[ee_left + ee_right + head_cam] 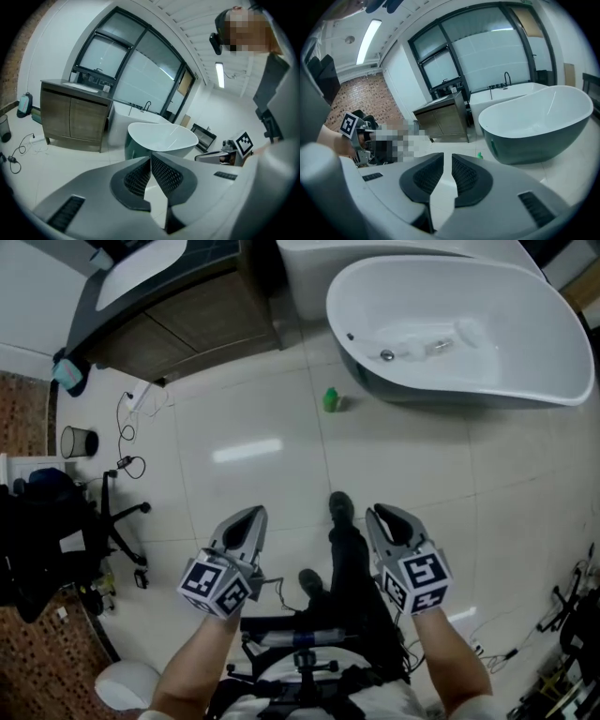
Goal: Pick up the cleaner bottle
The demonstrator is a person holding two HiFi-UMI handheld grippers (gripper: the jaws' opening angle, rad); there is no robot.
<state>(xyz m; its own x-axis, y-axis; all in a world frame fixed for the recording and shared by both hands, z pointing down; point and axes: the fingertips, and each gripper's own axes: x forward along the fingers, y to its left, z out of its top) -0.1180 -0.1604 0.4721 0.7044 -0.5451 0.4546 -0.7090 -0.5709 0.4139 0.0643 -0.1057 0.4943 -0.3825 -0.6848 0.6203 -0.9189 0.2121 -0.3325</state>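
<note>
You've yet to begin: the green cleaner bottle (pixel 330 400) stands on the floor (pixel 253 418) beside the bathtub (pixel 422 392), well ahead of your left hand-held gripper (pixel 251 517), closed and empty, and your right hand-held gripper (pixel 380 515), narrowly parted around nothing.

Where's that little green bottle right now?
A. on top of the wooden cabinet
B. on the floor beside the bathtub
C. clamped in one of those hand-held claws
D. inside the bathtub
B: the green bottle stands on the tiled floor, close to the outer wall of the bathtub, and nothing is gripping it.
</note>
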